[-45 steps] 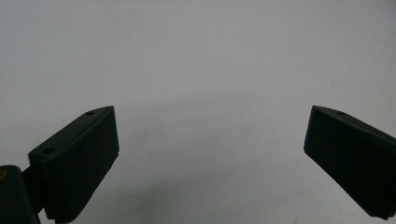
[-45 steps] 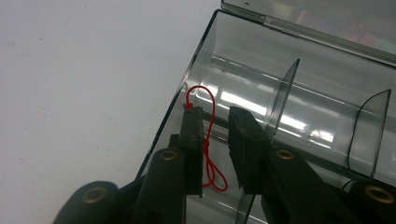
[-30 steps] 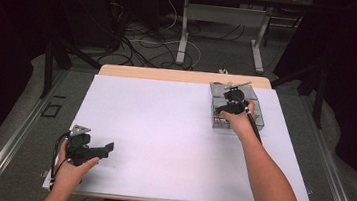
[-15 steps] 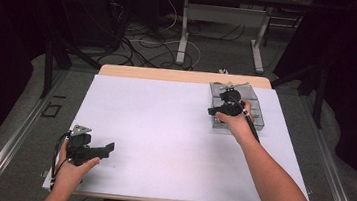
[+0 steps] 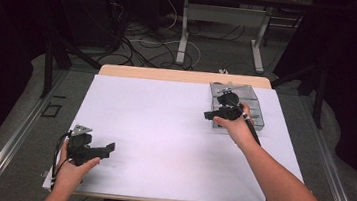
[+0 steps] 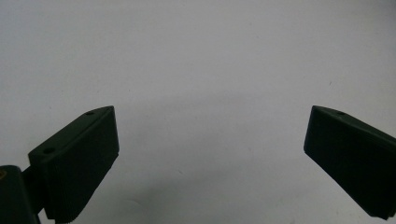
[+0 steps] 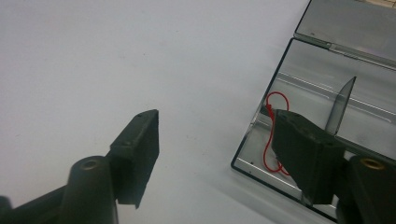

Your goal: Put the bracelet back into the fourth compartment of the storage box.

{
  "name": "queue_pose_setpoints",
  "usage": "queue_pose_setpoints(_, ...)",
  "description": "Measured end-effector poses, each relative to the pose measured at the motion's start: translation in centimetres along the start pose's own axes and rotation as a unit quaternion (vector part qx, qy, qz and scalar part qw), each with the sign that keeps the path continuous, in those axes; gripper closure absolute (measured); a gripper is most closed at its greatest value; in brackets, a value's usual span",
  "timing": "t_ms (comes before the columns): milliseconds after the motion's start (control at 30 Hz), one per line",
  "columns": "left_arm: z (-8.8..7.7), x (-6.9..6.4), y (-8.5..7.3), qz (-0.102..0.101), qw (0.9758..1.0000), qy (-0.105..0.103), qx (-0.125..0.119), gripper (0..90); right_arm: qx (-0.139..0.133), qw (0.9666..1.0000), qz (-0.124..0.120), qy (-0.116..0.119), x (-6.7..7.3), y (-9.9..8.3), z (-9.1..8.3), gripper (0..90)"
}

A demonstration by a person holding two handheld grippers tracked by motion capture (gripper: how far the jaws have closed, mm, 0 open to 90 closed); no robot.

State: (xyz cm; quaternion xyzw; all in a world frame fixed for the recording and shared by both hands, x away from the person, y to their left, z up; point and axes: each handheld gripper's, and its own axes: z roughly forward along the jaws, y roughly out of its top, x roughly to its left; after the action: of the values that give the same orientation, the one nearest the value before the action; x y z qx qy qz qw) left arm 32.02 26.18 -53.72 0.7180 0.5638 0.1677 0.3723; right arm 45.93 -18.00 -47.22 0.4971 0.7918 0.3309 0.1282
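A clear plastic compartment box (image 5: pixel 256 95) lies open at the back right of the white table (image 5: pixel 163 129). In the right gripper view the box (image 7: pixel 308 88) holds a thin red wire loop (image 7: pixel 268 140) in its near corner compartment, and its lid (image 7: pixel 350 23) lies flat behind it. My right gripper (image 5: pixel 209 116) hovers at the box's left edge, jaws open and empty (image 7: pixel 219 140), one jaw over the table and the other over the box. My left gripper (image 5: pixel 110 148) rests near the front left, open wide over bare table (image 6: pixel 210 154).
A wooden strip (image 5: pixel 184 76) borders the table's far edge. Beyond it are cables and desk legs (image 5: pixel 183 35) on a dark floor. Metal rails (image 5: pixel 17 134) run along both sides of the table.
My right gripper has drifted a little left and toward me, from over the box to its left edge. The left gripper has stayed put.
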Motion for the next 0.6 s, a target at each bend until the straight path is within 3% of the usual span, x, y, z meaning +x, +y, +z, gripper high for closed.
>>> queue_pose_setpoints(300, 0.0, -0.1, 0.0, 0.001, 1.0, -0.001, -0.002, 3.2, -0.016, 0.9997, -0.009, 0.019, 0.6, -0.7, -1.5, 15.9)
queue_pose_setpoints(600, 0.1, -0.1, 0.0, 0.004, 1.0, 0.0, -0.003, 3.3, -0.039, 0.9989, -0.018, 0.021, 0.8, -2.3, -2.8, 13.1)
